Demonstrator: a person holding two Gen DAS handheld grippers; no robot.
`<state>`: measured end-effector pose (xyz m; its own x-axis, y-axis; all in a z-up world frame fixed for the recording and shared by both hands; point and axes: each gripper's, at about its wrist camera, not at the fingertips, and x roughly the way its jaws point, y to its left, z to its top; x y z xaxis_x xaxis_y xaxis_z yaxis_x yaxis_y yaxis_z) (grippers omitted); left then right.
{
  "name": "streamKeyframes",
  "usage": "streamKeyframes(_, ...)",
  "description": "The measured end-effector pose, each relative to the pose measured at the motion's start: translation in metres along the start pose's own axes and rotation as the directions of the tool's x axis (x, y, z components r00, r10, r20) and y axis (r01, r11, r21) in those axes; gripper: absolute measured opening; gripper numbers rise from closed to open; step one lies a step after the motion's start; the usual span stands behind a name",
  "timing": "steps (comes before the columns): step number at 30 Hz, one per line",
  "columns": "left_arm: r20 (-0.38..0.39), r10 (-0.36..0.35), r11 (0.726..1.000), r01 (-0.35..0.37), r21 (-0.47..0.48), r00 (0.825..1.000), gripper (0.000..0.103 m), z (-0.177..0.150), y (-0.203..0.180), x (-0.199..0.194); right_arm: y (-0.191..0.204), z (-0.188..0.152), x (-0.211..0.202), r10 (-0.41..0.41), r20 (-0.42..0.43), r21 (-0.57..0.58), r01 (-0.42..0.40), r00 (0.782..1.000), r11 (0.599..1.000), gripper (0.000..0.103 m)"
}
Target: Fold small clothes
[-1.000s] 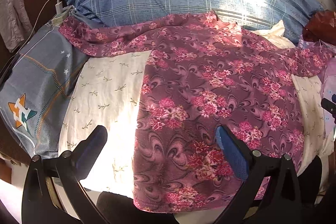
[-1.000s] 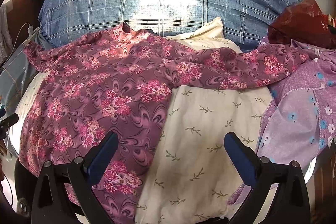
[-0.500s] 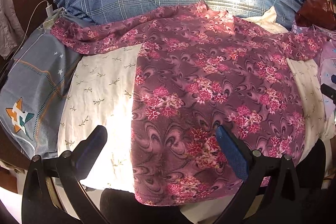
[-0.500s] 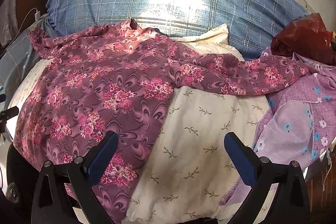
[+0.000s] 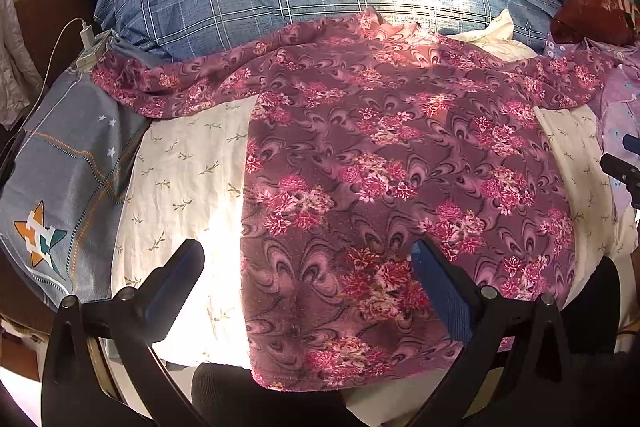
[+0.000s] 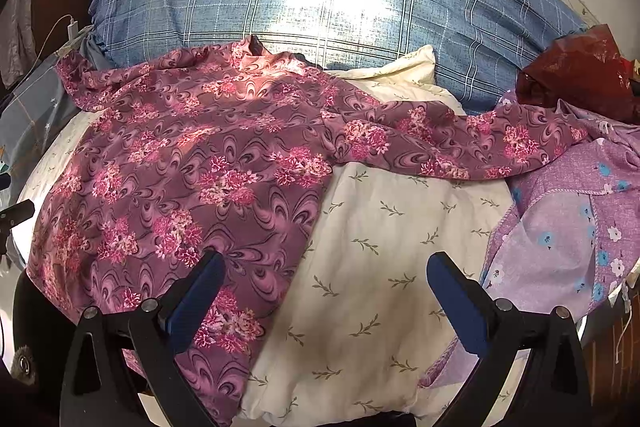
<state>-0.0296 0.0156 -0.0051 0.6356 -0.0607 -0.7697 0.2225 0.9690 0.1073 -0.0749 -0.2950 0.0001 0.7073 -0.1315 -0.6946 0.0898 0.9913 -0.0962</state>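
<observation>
both jaws gape; lilac garment (image 6: 568, 227) clearest from right wrist.

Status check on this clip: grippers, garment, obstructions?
Left hand-held gripper open, right hand-held gripper open, both empty. Floral shirt spread flat, sleeves out, unfolded. Lilac garment beside right sleeve.

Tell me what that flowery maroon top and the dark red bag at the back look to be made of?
The maroon top looks like thin woven or knit cloth, matte with a slight sheen: it drapes limp and wrinkles softly. The dark red bag looks like thin plastic film: glossy glints and sharp crinkles. Neither is certain from looks alone.
</observation>
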Motion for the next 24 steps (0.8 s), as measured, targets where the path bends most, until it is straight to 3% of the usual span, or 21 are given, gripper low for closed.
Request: streamKeyframes(24, -0.051, -0.015, 1.000, 0.016, 0.018, 0.999, 0.103, 0.020, -0.018, 0.026, -0.003, 0.006, 0.027, 0.034, -0.025, 0.007, -0.034, 0.999, 0.999, 0.101)
